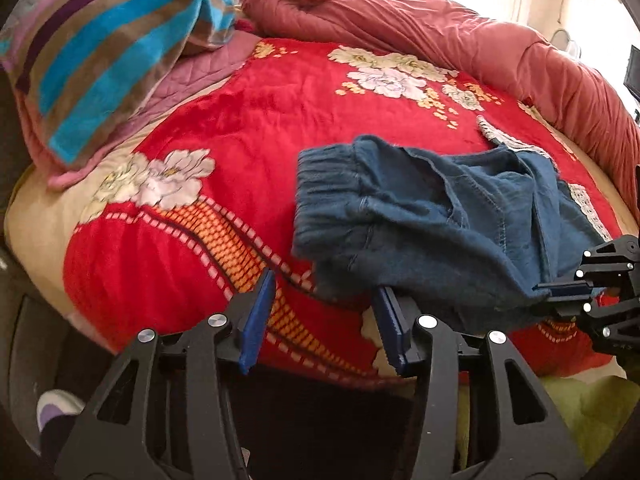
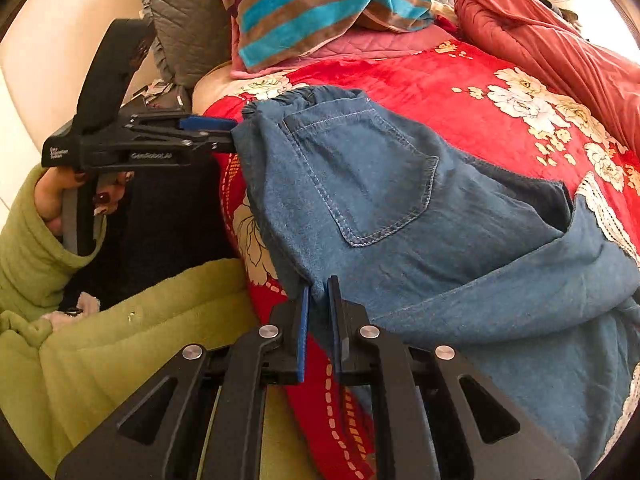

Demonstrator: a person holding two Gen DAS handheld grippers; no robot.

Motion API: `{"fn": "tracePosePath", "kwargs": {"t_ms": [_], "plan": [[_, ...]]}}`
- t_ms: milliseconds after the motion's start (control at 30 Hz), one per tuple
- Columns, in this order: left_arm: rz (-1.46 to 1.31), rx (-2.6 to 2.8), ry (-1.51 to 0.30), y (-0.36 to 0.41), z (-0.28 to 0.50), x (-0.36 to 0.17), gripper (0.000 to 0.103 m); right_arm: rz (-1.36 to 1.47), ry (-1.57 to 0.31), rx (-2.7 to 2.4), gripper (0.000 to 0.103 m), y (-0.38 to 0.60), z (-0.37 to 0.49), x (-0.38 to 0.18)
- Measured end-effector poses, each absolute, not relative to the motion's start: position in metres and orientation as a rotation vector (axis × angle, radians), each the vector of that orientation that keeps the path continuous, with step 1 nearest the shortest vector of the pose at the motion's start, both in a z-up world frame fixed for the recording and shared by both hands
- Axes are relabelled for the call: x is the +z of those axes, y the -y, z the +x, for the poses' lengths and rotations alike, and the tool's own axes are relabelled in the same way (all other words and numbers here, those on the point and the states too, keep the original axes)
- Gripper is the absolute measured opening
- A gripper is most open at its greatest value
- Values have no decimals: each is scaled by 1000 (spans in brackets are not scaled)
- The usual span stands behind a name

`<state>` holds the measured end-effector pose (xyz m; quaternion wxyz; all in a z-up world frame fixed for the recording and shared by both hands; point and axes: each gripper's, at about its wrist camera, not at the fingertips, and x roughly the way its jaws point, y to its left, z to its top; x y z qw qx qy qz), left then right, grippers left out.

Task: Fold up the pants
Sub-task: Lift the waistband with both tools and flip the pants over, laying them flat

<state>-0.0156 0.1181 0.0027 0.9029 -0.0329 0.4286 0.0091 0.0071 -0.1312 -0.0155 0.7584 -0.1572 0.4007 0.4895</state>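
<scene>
Pinching the near edge of the pants (image 2: 400,200), the right gripper (image 2: 318,300) has its blue pads nearly together with a fold of denim caught between them. The left gripper (image 1: 324,312) looks different in its own view: its pads stand well apart, red blanket showing between them, and the cloth only drapes over the right-hand pad. In the right wrist view that same gripper sits at about 10 o'clock, its tip touching the elastic waistband corner, though I cannot tell from there whether it bites the fabric.

From the right gripper the pants spread away toward 12 and 2 o'clock, waistband to the upper left, back pocket face up, legs trailing off to 3 and 4 o'clock. Their long axis runs roughly from 10 to 4 o'clock. The left gripper is nearer the waistband, the right nearer the seat and legs, so my guess is the next fold depends on the left one getting a real hold first.

Beneath lies a red flowered blanket (image 1: 248,120) on a bed, soft and likely to drag. A striped towel (image 2: 312,4) on pillows sits at 12 o'clock, a rolled red quilt (image 1: 420,28) at 1 o'clock.
</scene>
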Motion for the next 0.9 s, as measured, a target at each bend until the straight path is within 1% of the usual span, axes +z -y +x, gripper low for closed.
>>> {"fn": "tracePosePath", "kwargs": {"t_ms": [100, 200, 367, 500, 667, 700, 767, 900], "plan": [[-90, 56, -873, -124, -25, 8, 40, -350, -873, 1074, 8, 133, 5, -17], [-119, 46, -818, -123, -33, 28, 39, -353, -880, 1087, 8, 135, 5, -20], [-47, -26, -790, -83, -16, 51, 39, -349, -889, 1102, 8, 134, 2, -25], [5, -81, -866, -54, 10, 30, 39, -328, -889, 1118, 11, 141, -1, -18], [39, -56, -946, -53, 12, -7, 39, -282, -820, 1076, 11, 158, 5, 2], [33, -60, -947, -54, 11, -9, 39, -267, -811, 1052, 12, 158, 10, 5], [30, -66, -942, -55, 7, -10, 39, -258, -806, 1011, 19, 155, 20, 7], [31, -69, -937, -55, 5, -11, 39, -254, -837, 974, 21, 143, 34, 0]]}}
